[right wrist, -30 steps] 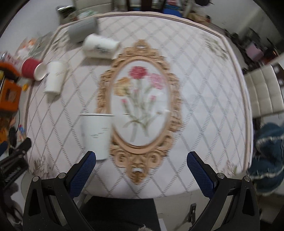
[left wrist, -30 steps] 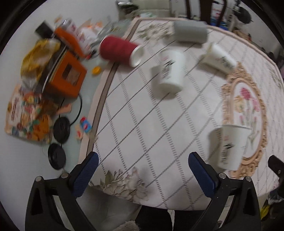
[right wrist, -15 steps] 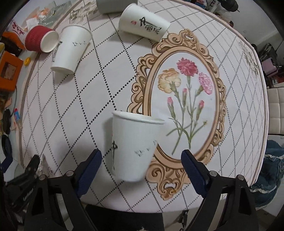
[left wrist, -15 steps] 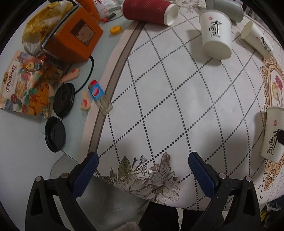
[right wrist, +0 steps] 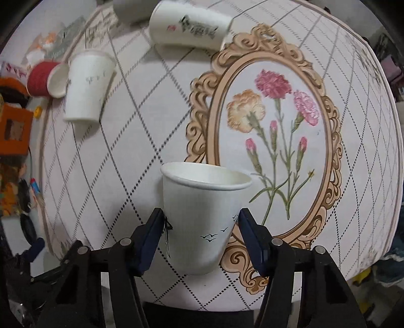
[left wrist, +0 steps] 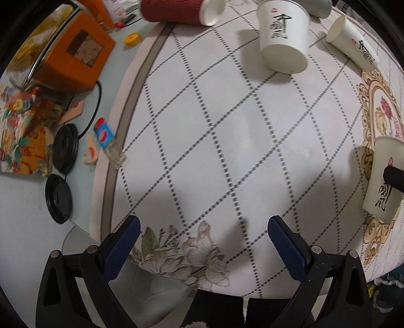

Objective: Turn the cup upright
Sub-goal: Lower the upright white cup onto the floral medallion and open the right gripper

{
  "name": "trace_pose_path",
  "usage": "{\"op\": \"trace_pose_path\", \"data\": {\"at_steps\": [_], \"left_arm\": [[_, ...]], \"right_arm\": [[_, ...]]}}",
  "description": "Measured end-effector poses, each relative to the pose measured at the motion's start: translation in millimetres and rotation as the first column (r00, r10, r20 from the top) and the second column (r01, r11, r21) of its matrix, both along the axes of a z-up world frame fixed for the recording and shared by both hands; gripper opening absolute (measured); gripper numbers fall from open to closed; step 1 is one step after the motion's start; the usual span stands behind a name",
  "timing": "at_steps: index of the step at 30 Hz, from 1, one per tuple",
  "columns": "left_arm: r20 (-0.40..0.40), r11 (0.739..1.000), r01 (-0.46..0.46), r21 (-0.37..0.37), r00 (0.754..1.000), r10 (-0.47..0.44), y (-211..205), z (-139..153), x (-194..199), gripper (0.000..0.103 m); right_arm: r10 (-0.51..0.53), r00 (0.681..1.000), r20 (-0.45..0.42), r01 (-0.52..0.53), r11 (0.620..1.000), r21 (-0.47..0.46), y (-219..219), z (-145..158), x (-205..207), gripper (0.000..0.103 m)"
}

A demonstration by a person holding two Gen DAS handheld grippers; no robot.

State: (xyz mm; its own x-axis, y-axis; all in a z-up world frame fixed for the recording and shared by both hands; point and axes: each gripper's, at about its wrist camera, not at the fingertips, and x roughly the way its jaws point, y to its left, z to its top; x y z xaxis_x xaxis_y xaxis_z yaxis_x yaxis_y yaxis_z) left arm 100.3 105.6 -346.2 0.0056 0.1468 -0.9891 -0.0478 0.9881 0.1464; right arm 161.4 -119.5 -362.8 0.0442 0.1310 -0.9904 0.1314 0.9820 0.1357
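An upright white paper cup (right wrist: 202, 217) stands on the tablecloth, between the blue pads of my right gripper (right wrist: 200, 234). The pads sit at both sides of its lower body, touching or nearly so. The same cup (left wrist: 383, 181) shows at the right edge of the left wrist view with a black finger across it. My left gripper (left wrist: 202, 242) is open and empty over the table's near edge. Another white cup (right wrist: 88, 88) stands upright further back. A white cup (right wrist: 189, 29) and a red cup (right wrist: 43, 78) lie on their sides.
A grey cup (right wrist: 128, 10) lies at the far edge. Left of the cloth sit an orange box (left wrist: 73, 55), two black lids (left wrist: 59, 199), a small bottle (left wrist: 106, 141) and a printed packet (left wrist: 22, 136). The floral oval (right wrist: 272, 131) lies right of the held cup.
My right gripper has moved in on the upright white cup and its jaws have narrowed around it. My left gripper has dropped lower and closer to the table.
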Motion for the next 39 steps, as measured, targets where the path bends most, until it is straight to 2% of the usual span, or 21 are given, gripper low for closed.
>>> {"op": "trace_pose_path", "data": {"at_steps": [3,6,8,12,16,17,19,22,28,31,33,34,37,39], "left_arm": [[-0.024,0.999,-0.006,-0.04,1.0,0.005,-7.7,-0.5,8.8,0.103],[-0.062,0.996,-0.033,-0.078,0.998,0.028,-13.8,-6.5,19.6,0.103],[-0.072,0.995,-0.04,-0.087,0.997,0.033,-19.4,-10.5,26.7,0.103],[-0.054,0.998,-0.009,-0.069,0.999,0.005,-34.4,-15.7,38.7,0.103],[-0.041,0.999,0.018,-0.042,0.999,-0.02,-48.6,-25.4,46.2,0.103],[-0.04,0.999,0.023,-0.035,0.999,-0.025,-51.4,-28.6,49.6,0.103],[-0.035,0.999,0.038,-0.025,0.999,-0.038,-54.5,-31.1,51.3,0.103],[-0.024,0.998,0.057,-0.018,0.998,-0.057,-53.9,-31.6,51.6,0.103],[0.002,0.997,0.078,-0.018,0.997,-0.078,-57.4,-21.9,45.9,0.103],[0.032,0.995,0.099,-0.012,0.995,-0.098,-61.0,-12.3,37.4,0.103],[0.055,0.994,0.11,-0.012,0.992,-0.109,-60.1,-4.8,33.6,0.103],[0.063,0.993,0.115,-0.012,0.991,-0.114,-60.2,-0.9,30.7,0.103],[0.097,0.991,0.133,-0.013,0.987,-0.131,-61.4,15.5,18.3,0.103],[0.123,0.989,0.145,-0.01,0.982,-0.142,-66.1,29.3,6.6,0.103]], "right_arm": [[-0.041,0.995,0.094,0.041,0.999,0.012,-14.7,12.5,0.8,0.063],[-0.054,0.972,0.229,0.064,0.997,-0.038,-23.8,24.1,0.6,0.063],[-0.047,0.939,0.342,0.083,0.992,-0.092,-22.5,29.2,0.7,0.063],[-0.025,0.869,0.494,0.126,0.977,-0.171,-22.0,23.0,3.6,0.063],[0.007,0.832,0.555,0.14,0.965,-0.22,-12.7,6.5,3.9,0.063],[0.024,0.812,0.583,0.138,0.963,-0.232,-9.1,5.2,-0.2,0.063],[0.058,0.801,0.595,0.126,0.957,-0.262,-2.5,3.2,-4.0,0.063],[0.068,0.801,0.595,0.119,0.956,-0.268,-1.9,3.1,-15.2,0.064],[0.03,0.832,0.553,0.115,0.967,-0.225,-5.9,-1.6,-33.1,0.066],[0.015,0.845,0.534,0.117,0.97,-0.213,-7.8,-1.8,-39.0,0.073],[0.005,0.849,0.529,0.123,0.971,-0.205,-9.4,3.2,-45.1,0.084],[-0.005,0.838,0.546,0.127,0.974,-0.185,-9.8,5.7,-48.2,0.085],[-0.02,0.846,0.533,0.143,0.971,-0.19,-12.1,19.3,-62.4,0.086],[-0.038,0.848,0.529,0.162,0.968,-0.19,-15.6,32.2,-73.4,0.094]]}}
